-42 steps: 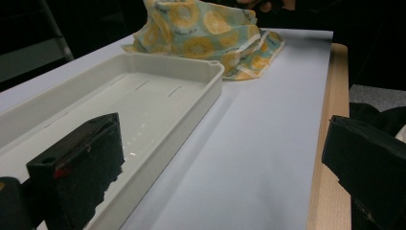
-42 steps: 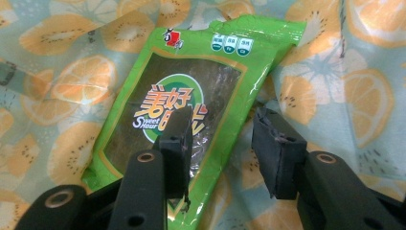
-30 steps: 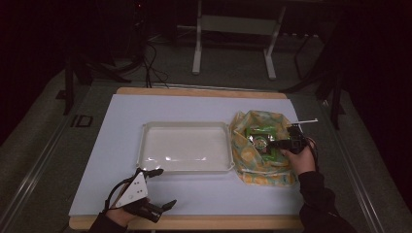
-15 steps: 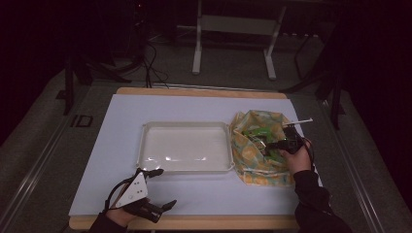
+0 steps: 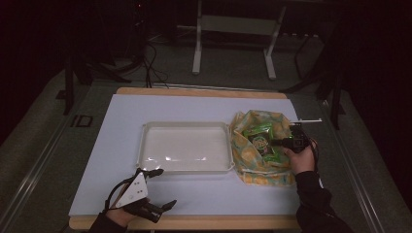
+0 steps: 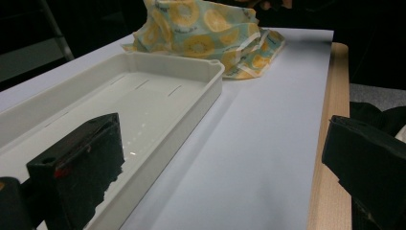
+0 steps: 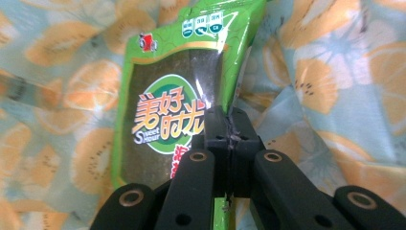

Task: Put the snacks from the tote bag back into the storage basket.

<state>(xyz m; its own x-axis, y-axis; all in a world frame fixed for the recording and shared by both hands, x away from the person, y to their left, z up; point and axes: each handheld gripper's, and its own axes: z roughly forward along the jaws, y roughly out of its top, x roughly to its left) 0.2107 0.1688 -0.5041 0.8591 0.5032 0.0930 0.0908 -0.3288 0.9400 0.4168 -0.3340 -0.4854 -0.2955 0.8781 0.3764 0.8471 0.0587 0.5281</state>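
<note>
Dark room, right tool (image 7: 229, 143) pinching half-hidden snack packet (image 7: 186, 96)

- snack packet (image 7: 177, 96): lower end sitting behind the right gripper (image 7: 229, 136), hiding it
- tray (image 6: 143, 96): near end running off-frame behind left gripper (image 6: 230, 158)

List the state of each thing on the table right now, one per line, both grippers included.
Green snack packet: in the bag, pinched at its edge.
Orange-print fabric bag: open, crumpled beside the tray.
White plastic tray: empty, upright.
Right gripper: shut on the packet.
Left gripper: open, holding nothing.
</note>
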